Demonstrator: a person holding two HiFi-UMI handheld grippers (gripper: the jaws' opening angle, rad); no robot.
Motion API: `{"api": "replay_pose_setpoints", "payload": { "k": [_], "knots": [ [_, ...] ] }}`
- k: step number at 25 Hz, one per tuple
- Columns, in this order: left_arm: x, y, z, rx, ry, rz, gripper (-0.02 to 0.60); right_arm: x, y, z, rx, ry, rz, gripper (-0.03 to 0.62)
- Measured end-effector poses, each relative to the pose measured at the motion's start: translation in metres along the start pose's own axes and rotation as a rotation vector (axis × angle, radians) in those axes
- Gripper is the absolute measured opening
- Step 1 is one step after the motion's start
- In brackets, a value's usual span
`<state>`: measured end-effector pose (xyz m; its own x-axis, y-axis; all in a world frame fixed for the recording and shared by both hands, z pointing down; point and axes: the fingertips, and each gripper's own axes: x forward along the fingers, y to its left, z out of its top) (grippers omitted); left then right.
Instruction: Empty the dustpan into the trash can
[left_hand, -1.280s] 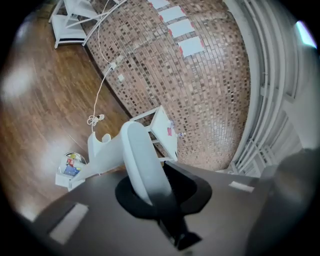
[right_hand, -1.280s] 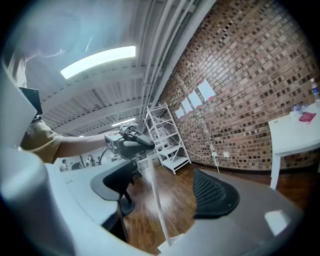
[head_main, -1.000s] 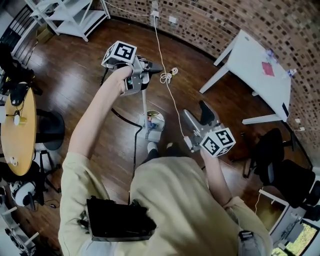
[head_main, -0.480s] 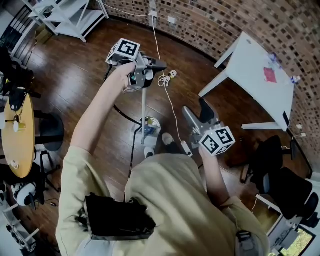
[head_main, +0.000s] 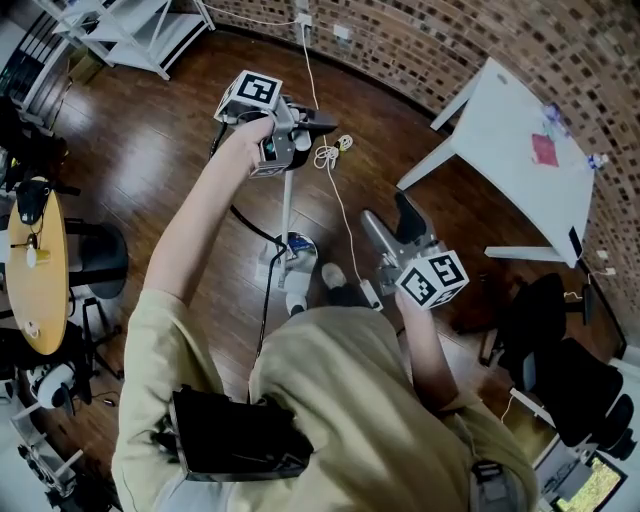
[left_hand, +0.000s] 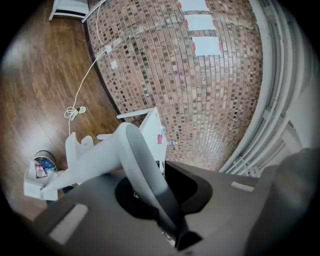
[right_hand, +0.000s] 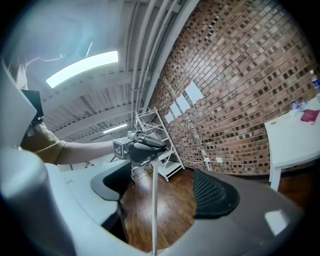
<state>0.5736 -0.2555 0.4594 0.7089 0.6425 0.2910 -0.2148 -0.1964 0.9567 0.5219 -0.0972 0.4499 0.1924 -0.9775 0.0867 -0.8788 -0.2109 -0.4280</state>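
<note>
Holding a few colourful scraps, the dustpan shows at frame centre. Its long handle rises to the left gripper, which is clamped on its top. The right gripper, lower right, has its jaws apart with nothing between them. Since a second ago, both grippers have shifted slightly up the frame.

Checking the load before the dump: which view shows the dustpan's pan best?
Left gripper view: it looks down the handle onto the pan, with litter visible inside. The head view shows the pan small, far below. The right gripper view catches only the shaft.
</note>
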Motion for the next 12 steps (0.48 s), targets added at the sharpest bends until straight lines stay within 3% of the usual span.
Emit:
{"api": "replay_pose_setpoints", "payload": {
  "k": [12],
  "knots": [
    [-0.021,-0.003,-0.011,0.012,-0.025,-0.021,0.025,0.009,0.011,-0.002,-0.002,0.002,0.048,0.374]
  ]
}}
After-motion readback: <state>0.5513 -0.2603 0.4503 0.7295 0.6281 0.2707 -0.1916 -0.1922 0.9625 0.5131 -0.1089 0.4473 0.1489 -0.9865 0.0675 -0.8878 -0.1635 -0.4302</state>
